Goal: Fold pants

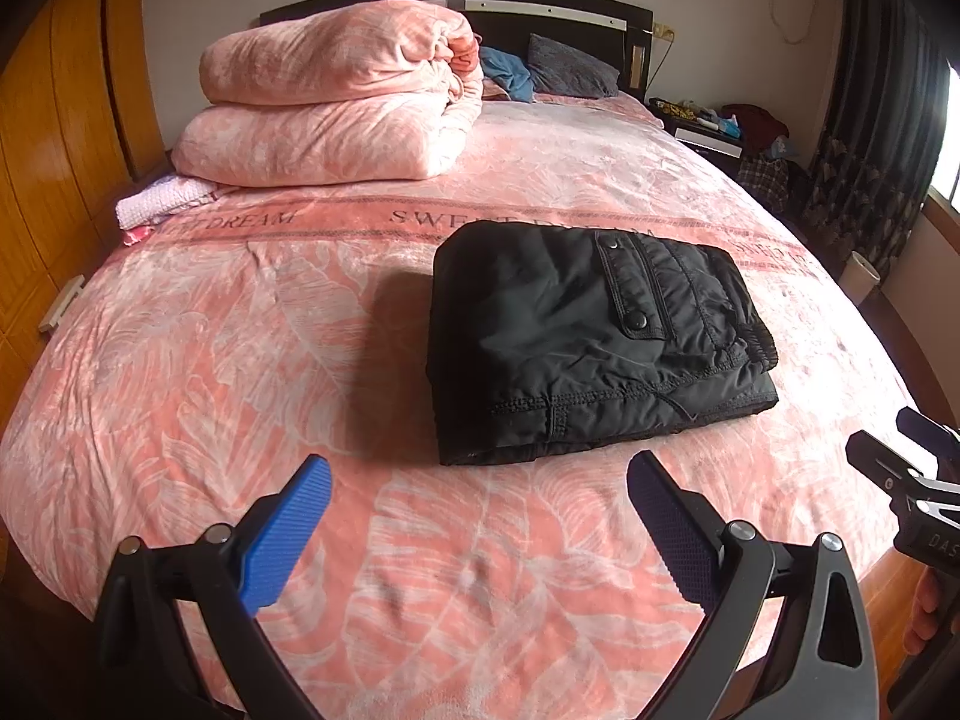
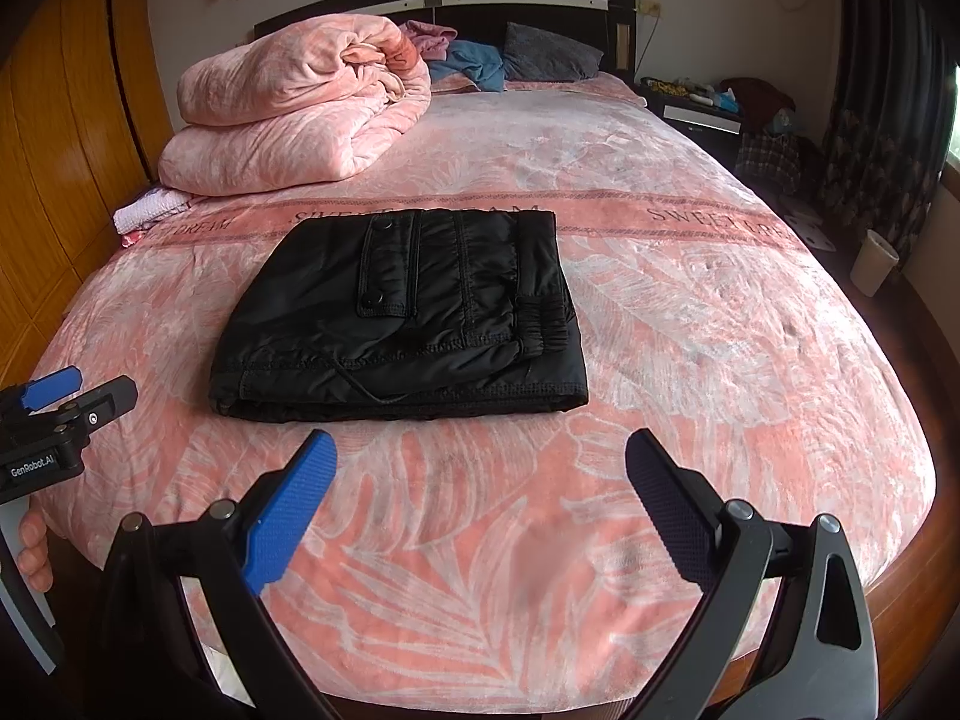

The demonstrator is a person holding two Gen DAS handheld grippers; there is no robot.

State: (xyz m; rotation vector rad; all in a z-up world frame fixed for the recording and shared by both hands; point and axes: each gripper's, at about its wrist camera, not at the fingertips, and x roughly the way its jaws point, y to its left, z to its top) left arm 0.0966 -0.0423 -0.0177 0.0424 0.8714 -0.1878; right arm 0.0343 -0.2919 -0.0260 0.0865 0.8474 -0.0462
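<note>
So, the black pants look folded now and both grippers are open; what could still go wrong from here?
1. The black pants are puffy, so the stacked layers may spring open.
2. A loose thread hangs at the near hem; the right gripper or left gripper could snag it and drag the fold apart.

A home bedroom: bed [image 1: 540, 168] (pink-covered), pillow [image 1: 570, 69], nightstand [image 1: 708, 132].

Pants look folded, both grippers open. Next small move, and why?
Probably just back both off: the black pants lie as a compact folded stack on the bed, and the left gripper and right gripper hover open, short of them.
</note>
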